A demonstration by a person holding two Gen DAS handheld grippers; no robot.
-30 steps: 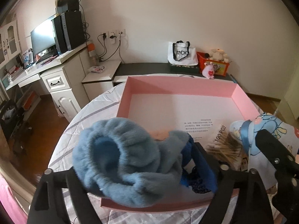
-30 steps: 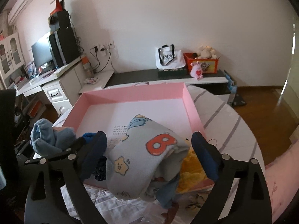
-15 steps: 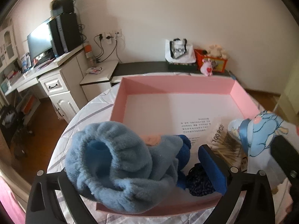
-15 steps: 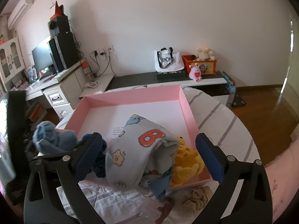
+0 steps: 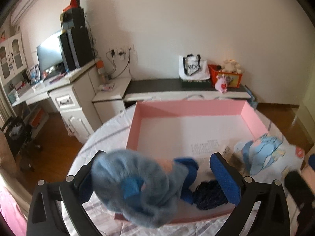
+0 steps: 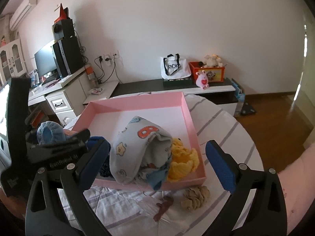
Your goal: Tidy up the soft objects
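Fluffy blue slipper [image 5: 135, 188] lies released at the near-left corner of the pink box [image 5: 189, 108], the left tool [image 5: 157, 179] having just spread apart, so this item counts as placed; right tool [image 6: 157, 167] also apart.

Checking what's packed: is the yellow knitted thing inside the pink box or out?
Inside. The yellow knitted thing lies in the pink box's near right corner, beside the printed cloth.
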